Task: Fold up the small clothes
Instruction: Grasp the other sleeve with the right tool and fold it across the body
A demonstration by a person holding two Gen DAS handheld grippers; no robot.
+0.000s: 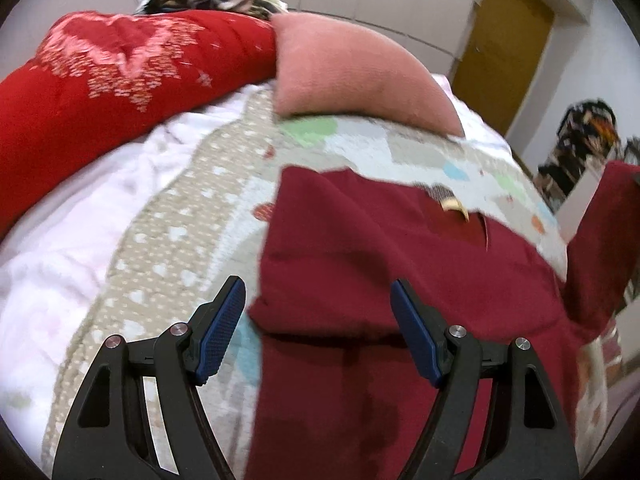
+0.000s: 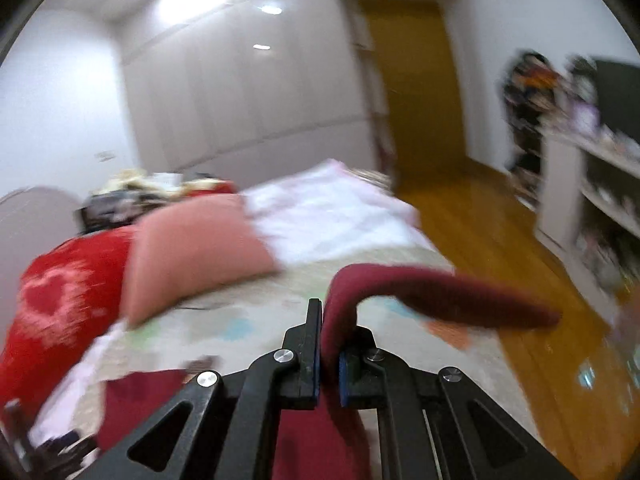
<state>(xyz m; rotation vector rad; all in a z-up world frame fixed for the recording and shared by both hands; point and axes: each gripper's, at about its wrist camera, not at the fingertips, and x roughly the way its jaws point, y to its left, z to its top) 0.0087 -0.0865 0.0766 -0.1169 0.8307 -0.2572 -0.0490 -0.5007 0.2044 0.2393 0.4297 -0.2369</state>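
Left gripper (image 1: 318, 308) gaped over the garment (image 1: 400, 280); right gripper (image 2: 334, 334) pinched it.

The left jaws stood wide apart, holding nothing, with the maroon garment's edge lying between and ahead of them on the patterned blanket (image 1: 168, 240) of the bed. The right jaws were clamped on a fold of the same garment (image 2: 420, 292), which rose between them and arched off to their right, lifted above the blanket (image 2: 256, 316).

Pale wardrobe wall (image 2: 240, 92), ochre door (image 2: 416, 80), wooden floor (image 2: 500, 240), and, blurrily, white shelving (image 2: 592, 184).
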